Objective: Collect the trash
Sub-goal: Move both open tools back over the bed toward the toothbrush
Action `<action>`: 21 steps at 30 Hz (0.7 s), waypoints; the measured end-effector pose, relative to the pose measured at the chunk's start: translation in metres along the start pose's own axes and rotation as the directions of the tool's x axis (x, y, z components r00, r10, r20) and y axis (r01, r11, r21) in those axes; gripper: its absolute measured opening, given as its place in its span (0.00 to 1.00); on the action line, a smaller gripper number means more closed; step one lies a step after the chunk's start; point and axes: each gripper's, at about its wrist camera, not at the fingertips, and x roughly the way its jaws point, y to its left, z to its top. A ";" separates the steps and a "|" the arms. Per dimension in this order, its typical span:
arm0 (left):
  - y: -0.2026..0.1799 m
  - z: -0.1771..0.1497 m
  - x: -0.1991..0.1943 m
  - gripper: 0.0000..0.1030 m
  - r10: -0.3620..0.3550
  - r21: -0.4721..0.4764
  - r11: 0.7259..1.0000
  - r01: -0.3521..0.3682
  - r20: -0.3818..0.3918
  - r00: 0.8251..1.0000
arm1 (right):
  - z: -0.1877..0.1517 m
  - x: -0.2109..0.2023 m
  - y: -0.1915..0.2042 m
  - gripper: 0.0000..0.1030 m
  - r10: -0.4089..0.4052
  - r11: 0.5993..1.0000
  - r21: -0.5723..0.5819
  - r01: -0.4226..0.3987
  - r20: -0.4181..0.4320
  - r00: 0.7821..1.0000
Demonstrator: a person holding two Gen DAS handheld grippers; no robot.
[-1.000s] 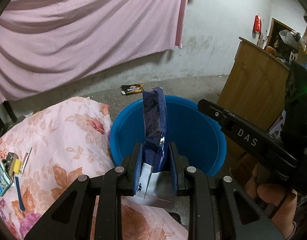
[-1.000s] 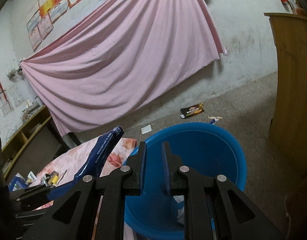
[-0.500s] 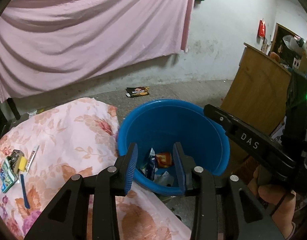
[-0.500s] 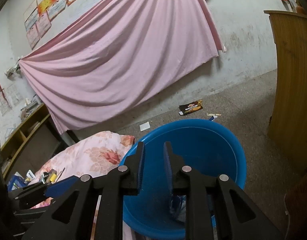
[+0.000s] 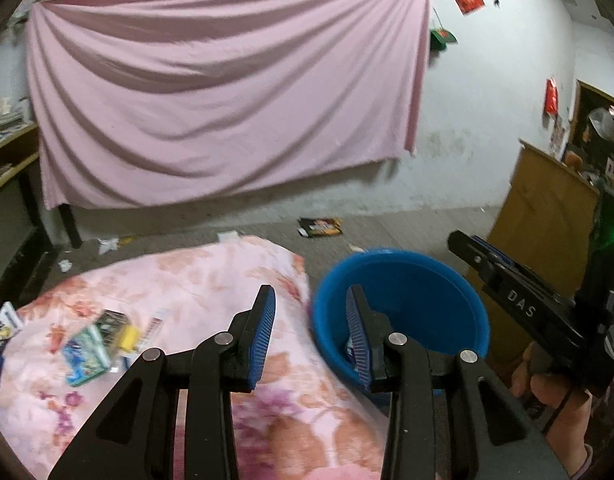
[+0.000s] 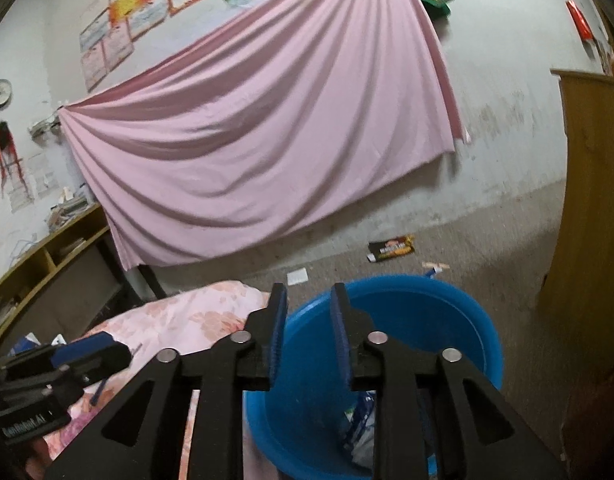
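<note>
A blue plastic tub (image 5: 419,280) (image 6: 427,300) stands on the floor beside a floral cloth (image 5: 187,280) (image 6: 195,316). Wrappers lie inside the tub, among them a blue packet (image 6: 361,412). My left gripper (image 5: 310,300) is open and empty, above the cloth's right edge and the tub's left rim. My right gripper (image 6: 307,300) is open and empty above the tub's left rim; it also shows in the left wrist view (image 5: 519,300). Small packets (image 5: 95,344) lie on the cloth at the left.
A dark snack wrapper (image 5: 321,227) (image 6: 391,247) and white paper scraps (image 6: 298,276) lie on the concrete floor near the pink curtain (image 5: 227,92). A wooden cabinet (image 5: 547,216) (image 6: 587,200) stands right of the tub. Shelves (image 6: 47,264) stand at the left.
My left gripper opened and dropped the blue packet into the tub, then swung left and up towards the cloth. My right gripper opened a little wider.
</note>
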 end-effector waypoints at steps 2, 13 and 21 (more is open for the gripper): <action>0.011 0.002 -0.010 0.36 0.034 -0.024 0.999 -0.034 0.033 0.999 | 0.002 0.000 0.008 0.29 0.009 1.000 -0.017 -0.009 0.017 1.000; 0.073 -0.008 -0.064 0.55 0.200 -0.164 0.972 -0.168 0.203 0.958 | 0.008 -0.008 0.066 0.44 0.096 0.993 -0.089 -0.082 0.158 0.983; 0.116 -0.019 -0.100 0.73 0.304 -0.267 0.935 -0.232 0.272 0.913 | 0.007 -0.005 0.103 0.57 0.162 0.983 -0.122 -0.138 0.216 0.963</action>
